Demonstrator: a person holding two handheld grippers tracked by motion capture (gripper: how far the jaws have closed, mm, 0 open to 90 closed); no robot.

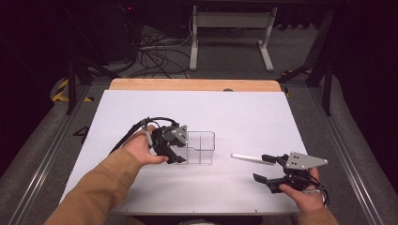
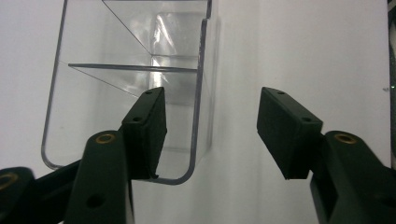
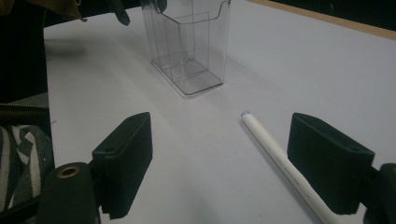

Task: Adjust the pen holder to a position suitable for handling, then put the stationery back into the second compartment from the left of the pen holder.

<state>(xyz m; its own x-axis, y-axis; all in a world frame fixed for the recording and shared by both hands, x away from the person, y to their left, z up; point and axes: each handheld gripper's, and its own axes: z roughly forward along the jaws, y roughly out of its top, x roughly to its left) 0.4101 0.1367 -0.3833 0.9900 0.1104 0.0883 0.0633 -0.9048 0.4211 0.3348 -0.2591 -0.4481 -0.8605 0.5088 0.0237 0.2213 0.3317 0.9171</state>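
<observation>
Your white table (image 1: 197, 108) carries the clear plastic holder (image 1: 201, 147) just below its middle, standing upright. Your left gripper (image 1: 177, 157) sits at the holder's 9 o'clock edge, jaws apart, one pad inside the wall without pressing. The white pen (image 1: 248, 158) lies at the holder's 3 o'clock, between the spread jaws of your right gripper (image 1: 265, 168), unpinched.

bright white table (image 1: 197, 108), dark surroundings; soft shadows, slightly grainy close views.
</observation>
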